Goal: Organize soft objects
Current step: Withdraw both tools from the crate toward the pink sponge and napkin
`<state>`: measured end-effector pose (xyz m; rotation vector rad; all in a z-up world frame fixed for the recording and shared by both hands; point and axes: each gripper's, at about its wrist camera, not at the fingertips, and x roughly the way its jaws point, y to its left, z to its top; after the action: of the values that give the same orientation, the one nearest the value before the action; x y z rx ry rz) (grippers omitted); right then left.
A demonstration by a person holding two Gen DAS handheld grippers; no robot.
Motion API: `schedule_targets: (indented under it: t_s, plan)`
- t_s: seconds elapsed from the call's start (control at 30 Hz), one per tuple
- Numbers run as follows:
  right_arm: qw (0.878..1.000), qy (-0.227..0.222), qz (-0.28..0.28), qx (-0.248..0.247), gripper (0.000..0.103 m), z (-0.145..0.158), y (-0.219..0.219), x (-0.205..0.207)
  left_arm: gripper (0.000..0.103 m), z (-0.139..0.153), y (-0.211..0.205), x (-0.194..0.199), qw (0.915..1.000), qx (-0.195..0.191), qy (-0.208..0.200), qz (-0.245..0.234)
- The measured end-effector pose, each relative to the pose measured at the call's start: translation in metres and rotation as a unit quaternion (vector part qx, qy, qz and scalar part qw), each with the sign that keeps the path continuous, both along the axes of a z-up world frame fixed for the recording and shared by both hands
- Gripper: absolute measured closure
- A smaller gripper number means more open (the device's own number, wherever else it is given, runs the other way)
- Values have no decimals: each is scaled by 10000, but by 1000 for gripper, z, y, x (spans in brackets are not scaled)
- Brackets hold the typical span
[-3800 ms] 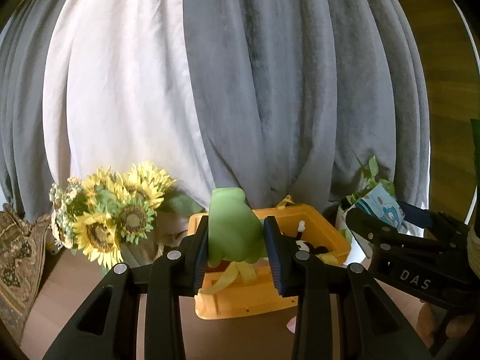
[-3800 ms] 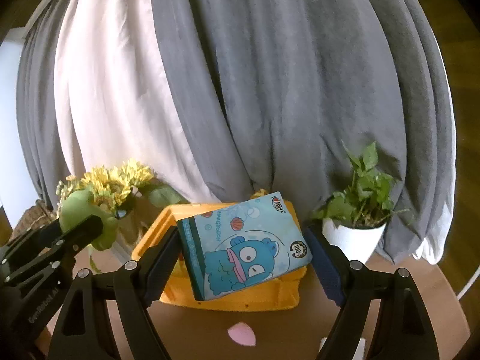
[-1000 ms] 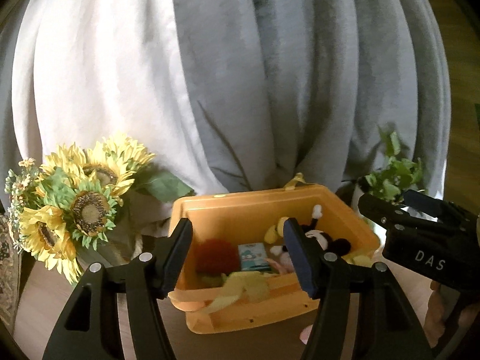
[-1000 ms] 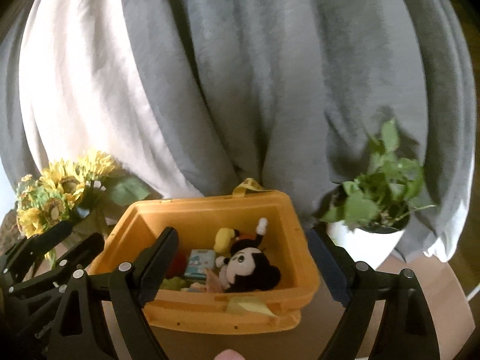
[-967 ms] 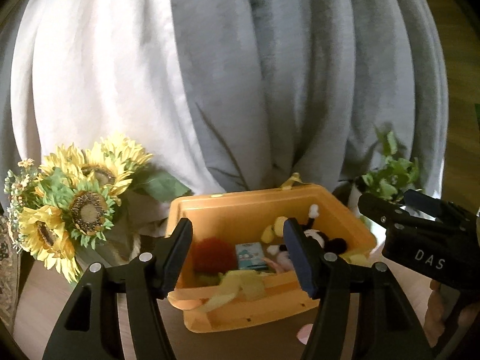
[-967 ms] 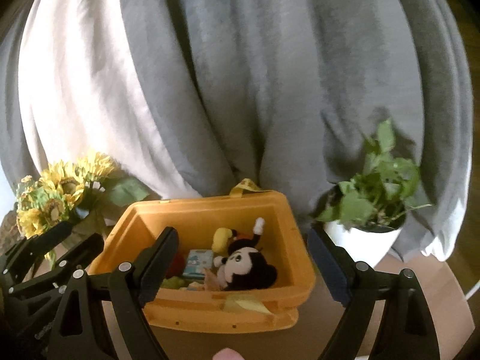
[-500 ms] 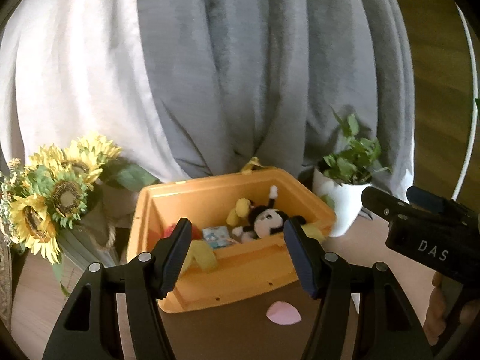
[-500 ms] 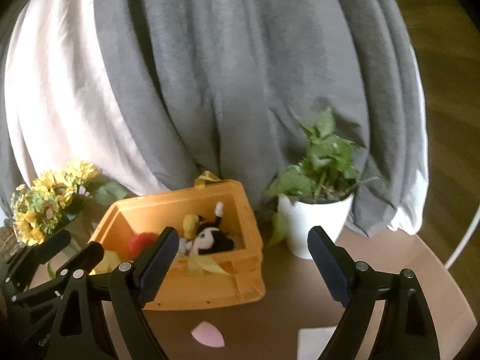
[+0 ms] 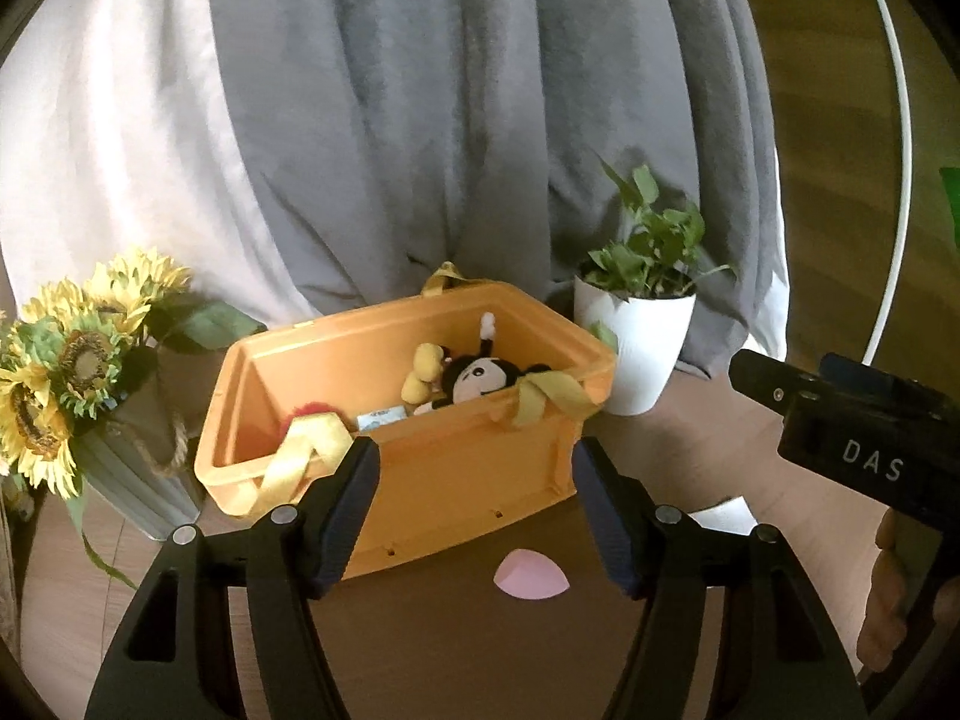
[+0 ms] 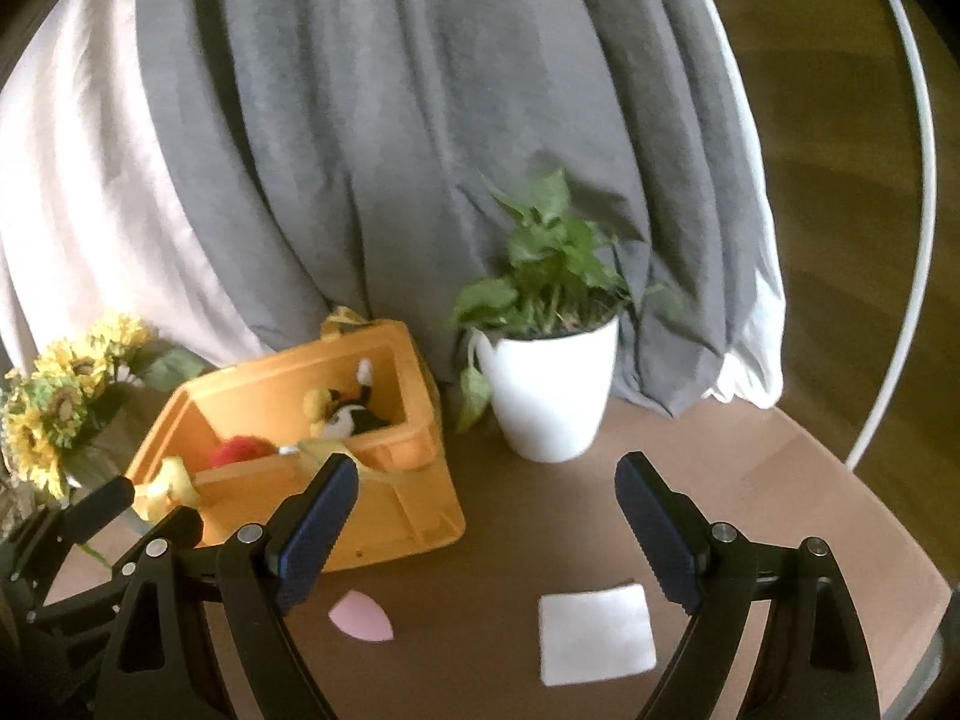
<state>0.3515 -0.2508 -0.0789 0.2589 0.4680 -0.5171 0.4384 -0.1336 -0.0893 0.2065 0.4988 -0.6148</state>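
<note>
An orange bin (image 9: 468,474) with yellow straps stands on the brown table; it also shows in the right wrist view (image 10: 384,516). Inside it lie a black mouse plush (image 9: 480,373), a red fuzzy toy (image 9: 300,414) and a small blue packet (image 9: 381,418). A pink teardrop sponge (image 9: 531,575) lies on the table in front of the bin, also in the right wrist view (image 10: 362,617). A white square pad (image 10: 595,633) lies to its right. My left gripper (image 9: 477,516) is open and empty just before the bin. My right gripper (image 10: 483,531) is open and empty above the pad and sponge.
A white pot with a green plant (image 10: 549,396) stands right of the bin. A vase of sunflowers (image 9: 72,372) stands left of it. Grey and white curtains hang behind. The round table's edge (image 10: 888,546) curves at the right.
Both grippers held a green plush and a blue packet 3.8 s ago; both are now empty. Over the last second both pulled back from the bin and swung right.
</note>
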Motion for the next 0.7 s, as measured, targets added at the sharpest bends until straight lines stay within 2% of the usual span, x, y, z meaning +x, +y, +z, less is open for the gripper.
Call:
schedule_targets:
  t_s: [0.7]
  plan:
    - [9960,621,-483,425,14,-70,-19,-19,29,-65,-26,-2,9960,664,524,-281]
